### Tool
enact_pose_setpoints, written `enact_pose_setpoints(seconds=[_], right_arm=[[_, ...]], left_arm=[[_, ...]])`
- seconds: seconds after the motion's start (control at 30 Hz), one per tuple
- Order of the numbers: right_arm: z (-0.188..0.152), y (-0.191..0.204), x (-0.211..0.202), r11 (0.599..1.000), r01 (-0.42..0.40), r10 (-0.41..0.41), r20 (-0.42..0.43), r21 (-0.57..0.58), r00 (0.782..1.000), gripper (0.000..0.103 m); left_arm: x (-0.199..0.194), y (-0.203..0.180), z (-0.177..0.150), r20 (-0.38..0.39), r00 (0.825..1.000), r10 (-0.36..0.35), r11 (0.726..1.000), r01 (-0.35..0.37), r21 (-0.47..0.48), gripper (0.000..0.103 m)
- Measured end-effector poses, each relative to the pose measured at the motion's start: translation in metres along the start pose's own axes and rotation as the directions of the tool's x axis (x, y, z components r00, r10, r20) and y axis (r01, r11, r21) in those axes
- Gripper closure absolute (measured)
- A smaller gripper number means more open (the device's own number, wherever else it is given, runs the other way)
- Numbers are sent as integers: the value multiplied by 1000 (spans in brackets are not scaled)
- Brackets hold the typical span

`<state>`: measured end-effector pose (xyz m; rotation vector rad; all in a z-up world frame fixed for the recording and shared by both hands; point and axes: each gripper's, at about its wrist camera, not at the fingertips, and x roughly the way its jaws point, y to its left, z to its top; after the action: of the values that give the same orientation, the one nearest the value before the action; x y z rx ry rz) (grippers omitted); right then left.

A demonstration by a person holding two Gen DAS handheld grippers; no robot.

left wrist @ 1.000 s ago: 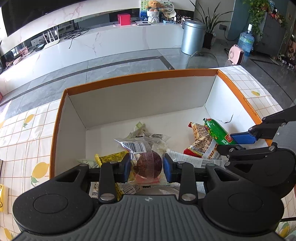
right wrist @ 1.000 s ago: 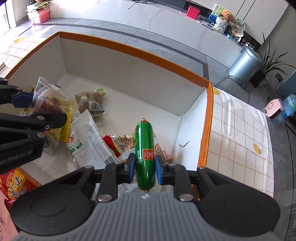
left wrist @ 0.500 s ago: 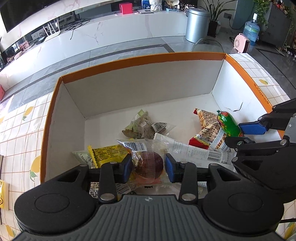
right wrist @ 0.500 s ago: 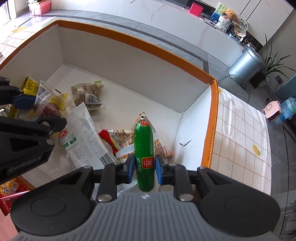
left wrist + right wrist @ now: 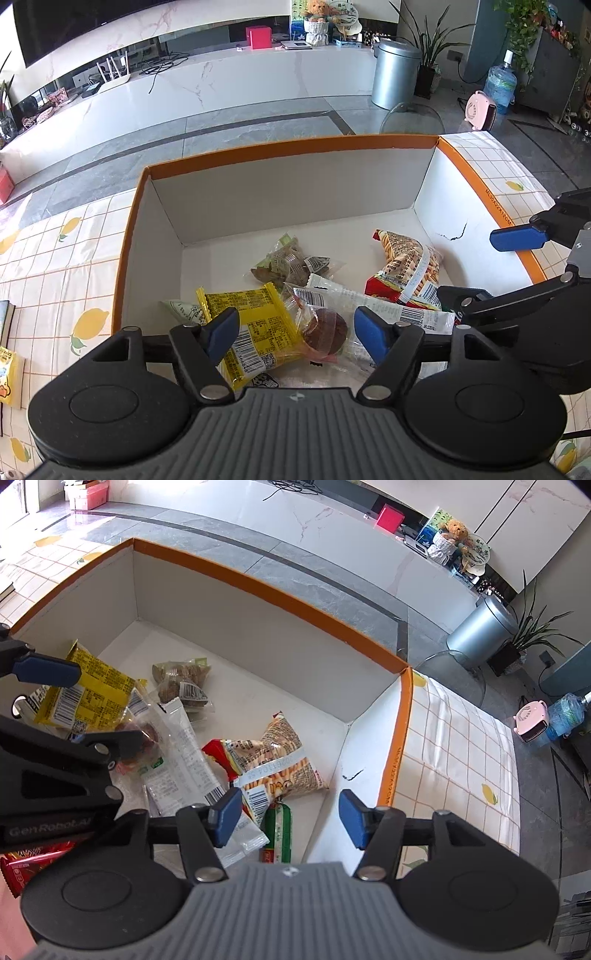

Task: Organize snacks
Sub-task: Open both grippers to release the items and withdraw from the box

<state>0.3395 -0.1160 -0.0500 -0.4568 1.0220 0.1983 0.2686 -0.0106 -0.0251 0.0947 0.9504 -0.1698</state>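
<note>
Both claws have opened, dropping the cake packet [image 5: 325, 328] and green sausage [image 5: 279, 830] into the box [image 5: 295, 192].

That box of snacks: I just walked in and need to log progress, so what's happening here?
A person with a handheld gripper in each hand is sorting snacks into the orange-rimmed box. Both grippers are open and empty. The left gripper hovers over a clear-wrapped brown pastry lying beside a yellow packet. The right gripper hovers above a green sausage stick lying on the box floor next to a biscuit-stick bag.
</note>
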Motion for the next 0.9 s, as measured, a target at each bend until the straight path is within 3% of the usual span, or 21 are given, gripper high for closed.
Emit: enact_pose_setpoints(seconds=[0.4,0.7,0.9], right_arm=[[-19,-3,-50,997,-20,13,83,78,996,36],[-51,1,-91,976,-112,82,164,185,983,33],[-83,5,-114,941,-194,135,216,276,967,28]], left_arm=[[-52,8,-20,103,994,36,999,-32,-44,19],[-94,5,-42,144,987,66,998,-62,-29,19],[-114,6,-63,153,987,57,998,-53,-29,19]])
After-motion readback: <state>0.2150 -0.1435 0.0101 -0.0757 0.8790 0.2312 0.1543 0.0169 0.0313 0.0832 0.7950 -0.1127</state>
